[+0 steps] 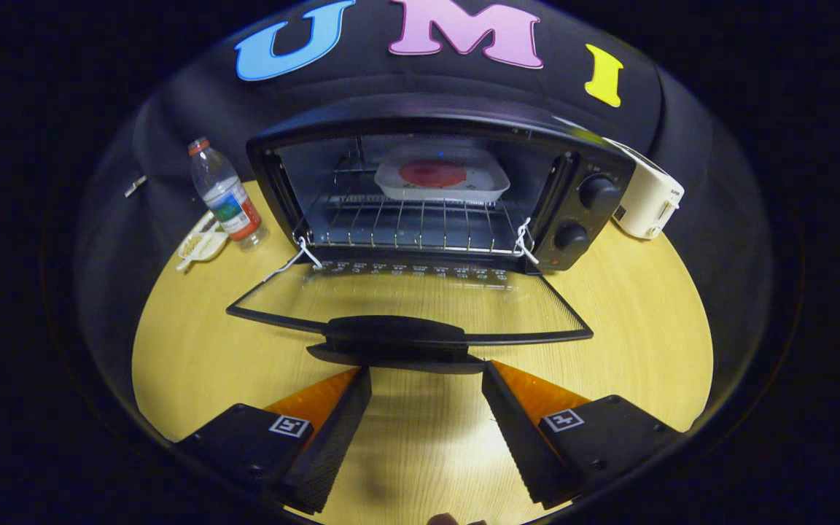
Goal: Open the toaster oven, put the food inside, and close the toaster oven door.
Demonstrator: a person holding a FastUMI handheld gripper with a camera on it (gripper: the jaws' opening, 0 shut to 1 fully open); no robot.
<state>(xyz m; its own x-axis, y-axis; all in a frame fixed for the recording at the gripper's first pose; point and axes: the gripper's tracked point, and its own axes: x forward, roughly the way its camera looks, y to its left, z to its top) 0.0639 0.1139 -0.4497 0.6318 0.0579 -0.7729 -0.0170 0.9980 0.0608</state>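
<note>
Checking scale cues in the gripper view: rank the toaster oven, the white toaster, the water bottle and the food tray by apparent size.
1. toaster oven
2. food tray
3-4. white toaster, water bottle: look alike.
The gripper is open, before the door handle.

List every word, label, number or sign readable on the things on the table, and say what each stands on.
None reads clearly.
Water bottle: a printed label, too small to read.
Toaster oven: a row of markings below the rack, above the open door, blurred.
White appliance: small dark print on its side, illegible.
Gripper, open just short of the door handle: square coded markers, no words.
</note>
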